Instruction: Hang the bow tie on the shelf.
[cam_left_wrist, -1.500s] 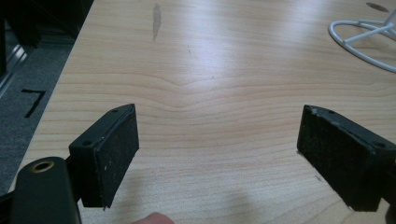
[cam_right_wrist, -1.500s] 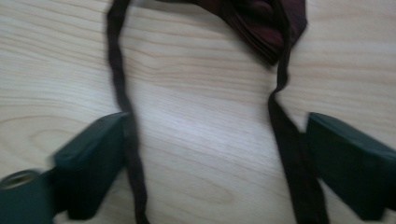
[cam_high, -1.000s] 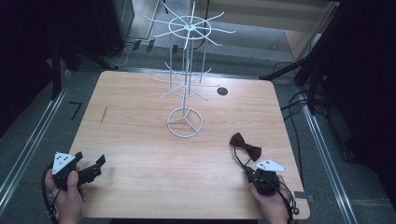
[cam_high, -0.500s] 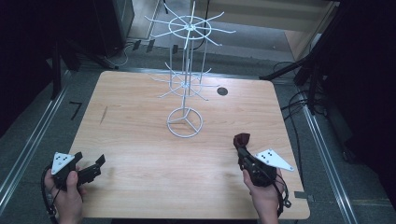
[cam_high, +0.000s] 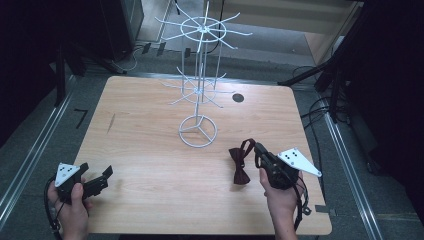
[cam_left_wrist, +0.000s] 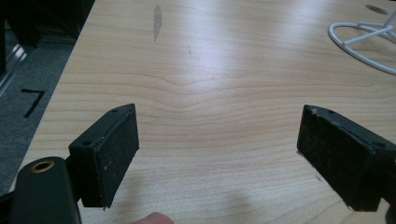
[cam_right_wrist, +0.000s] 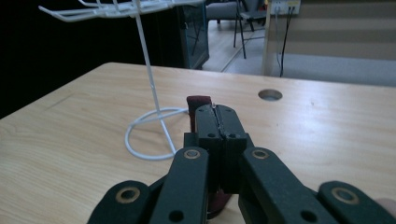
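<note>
Right tool (cam_high: 258, 150) clenched on the strap of the dark red bow tie (cam_high: 241, 170), which hangs off the tabletop (cam_high: 150, 115) just right of the white wire rack's (cam_high: 199, 95) base ring. Probably headed for a rack arm. Left tool (cam_high: 95, 181) released, idle at near-left edge, holding nothing.

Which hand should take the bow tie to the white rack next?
Right. The right gripper is already shut on the bow tie, close to the rack. The left gripper sits open and empty at the table's near-left corner.
</note>
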